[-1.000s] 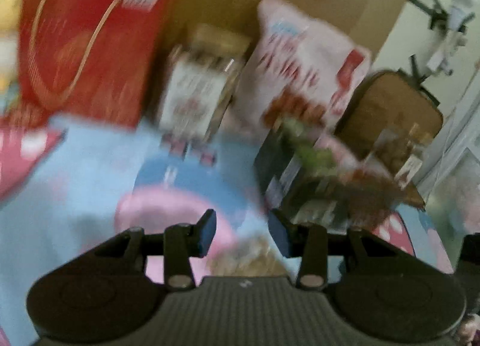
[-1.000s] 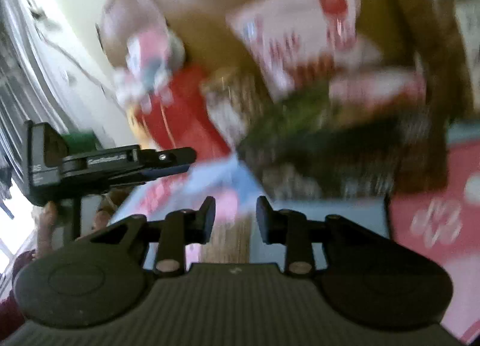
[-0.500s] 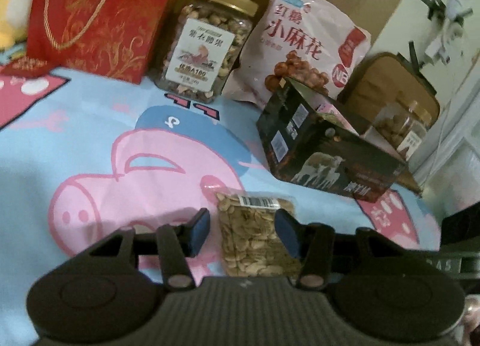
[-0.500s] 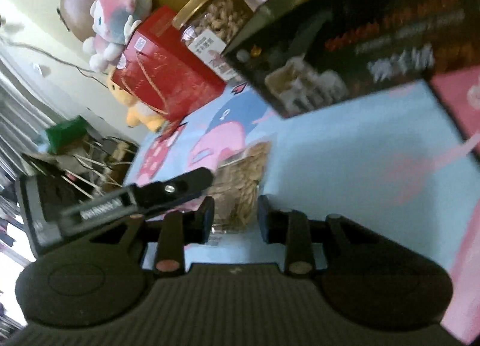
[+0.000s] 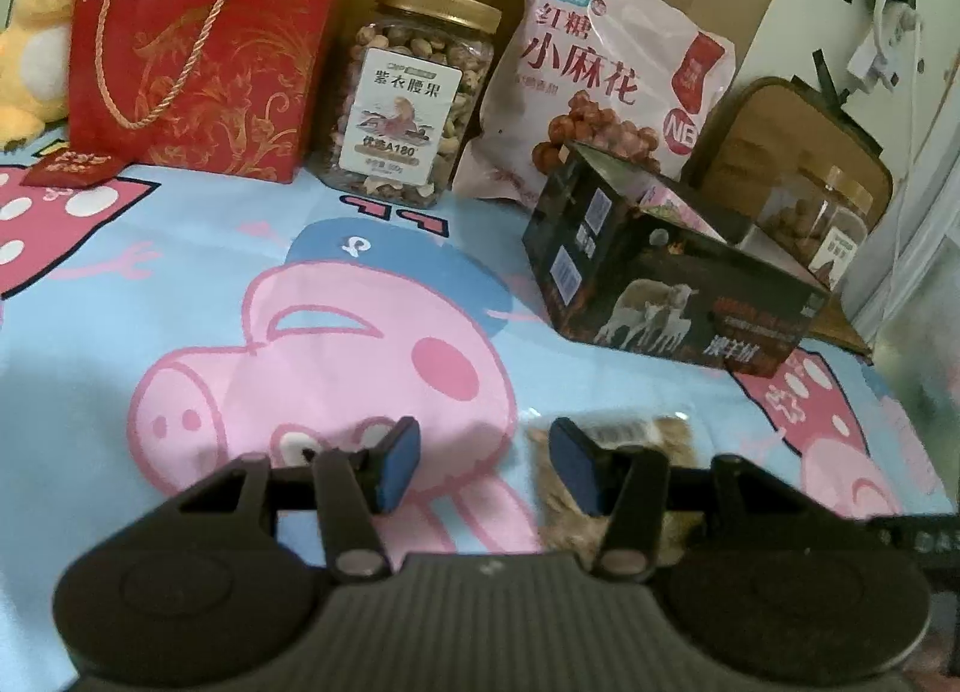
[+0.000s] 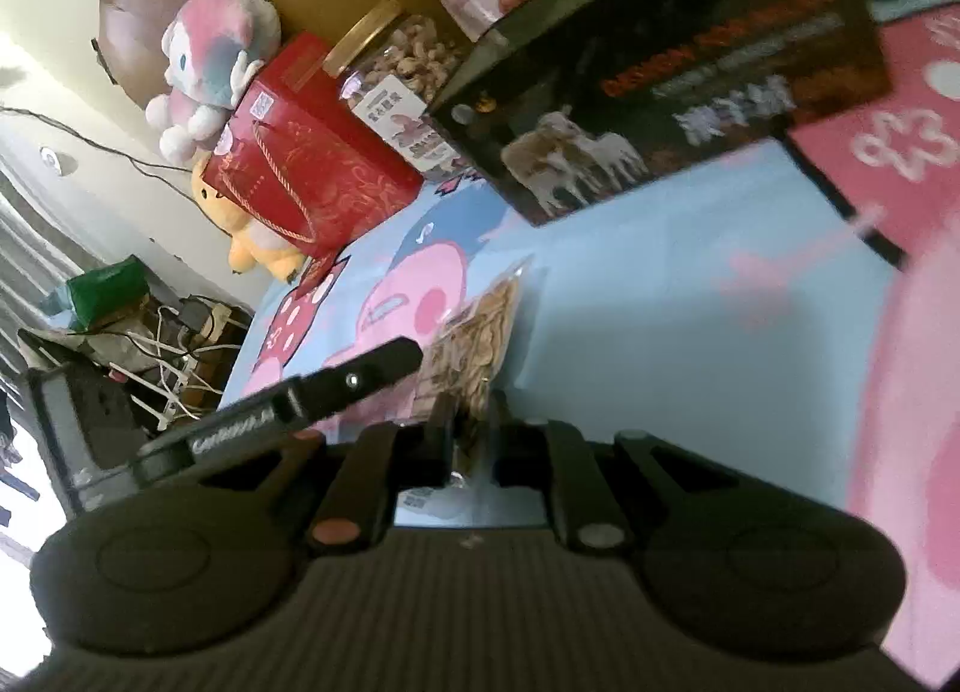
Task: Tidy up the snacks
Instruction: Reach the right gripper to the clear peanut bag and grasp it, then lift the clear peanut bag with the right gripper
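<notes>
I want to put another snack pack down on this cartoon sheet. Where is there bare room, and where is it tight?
Bare: the pig print between the cashew jar and the left hand-held gripper, and the blue sheet below the black box. Crowded: the back row, red gift bag to pink bag, and by the seed packet.

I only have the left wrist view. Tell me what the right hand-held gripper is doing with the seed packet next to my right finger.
Observer: The right hand-held gripper has the near end of the seed packet between its jaws, which are closing.
Operator: Report where my left one sits from that side.
Observer: One finger of the left hand-held gripper lies along the packet's left edge. I cannot tell whether they touch.
Operator: Name what lies past the sheet's left edge.
Observer: A tangle of white cables and a green bag.
</notes>
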`<state>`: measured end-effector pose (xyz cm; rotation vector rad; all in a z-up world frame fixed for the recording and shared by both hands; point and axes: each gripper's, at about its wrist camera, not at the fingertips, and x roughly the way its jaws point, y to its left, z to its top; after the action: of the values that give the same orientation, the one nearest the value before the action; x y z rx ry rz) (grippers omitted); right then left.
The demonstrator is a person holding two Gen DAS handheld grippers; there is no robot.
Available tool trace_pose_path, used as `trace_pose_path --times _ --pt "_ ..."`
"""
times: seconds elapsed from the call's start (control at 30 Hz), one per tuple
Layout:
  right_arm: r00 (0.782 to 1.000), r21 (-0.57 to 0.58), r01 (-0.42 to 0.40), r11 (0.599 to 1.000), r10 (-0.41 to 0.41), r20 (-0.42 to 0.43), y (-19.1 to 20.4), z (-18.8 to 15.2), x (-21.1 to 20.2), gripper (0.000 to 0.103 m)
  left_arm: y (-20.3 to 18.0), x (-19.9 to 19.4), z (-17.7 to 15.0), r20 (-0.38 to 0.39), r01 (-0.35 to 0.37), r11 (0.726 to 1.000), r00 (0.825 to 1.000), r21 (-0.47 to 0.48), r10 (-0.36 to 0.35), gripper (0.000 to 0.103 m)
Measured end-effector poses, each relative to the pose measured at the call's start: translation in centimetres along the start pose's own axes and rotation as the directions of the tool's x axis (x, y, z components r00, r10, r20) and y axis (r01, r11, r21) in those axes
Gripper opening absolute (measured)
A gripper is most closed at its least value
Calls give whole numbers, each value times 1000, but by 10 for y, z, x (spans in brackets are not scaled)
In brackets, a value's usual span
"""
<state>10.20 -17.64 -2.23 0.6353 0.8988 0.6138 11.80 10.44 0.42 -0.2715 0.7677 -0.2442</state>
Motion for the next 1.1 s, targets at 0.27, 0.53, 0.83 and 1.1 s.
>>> trace_pose_path --times 0.27,0.53,0.83,1.1 --pt "998 101 -54 993 51 30 -14 -18 -31 11 -10 -5 -6 -16 -51 998 999 23 51 50" --pt "993 139 -110 984 102 59 -22 -25 -48 10 -26 -11 -14 -37 -87 995 995 54 89 54" --pt "996 -11 -38 999 39 81 -13 -34 -58 10 -41 -14 -22 -62 -92 992 993 84 98 58" --pt "996 -98 43 994 -35 78 -15 -39 -52 17 -51 -15 -28 -71 -94 989 992 114 102 61"
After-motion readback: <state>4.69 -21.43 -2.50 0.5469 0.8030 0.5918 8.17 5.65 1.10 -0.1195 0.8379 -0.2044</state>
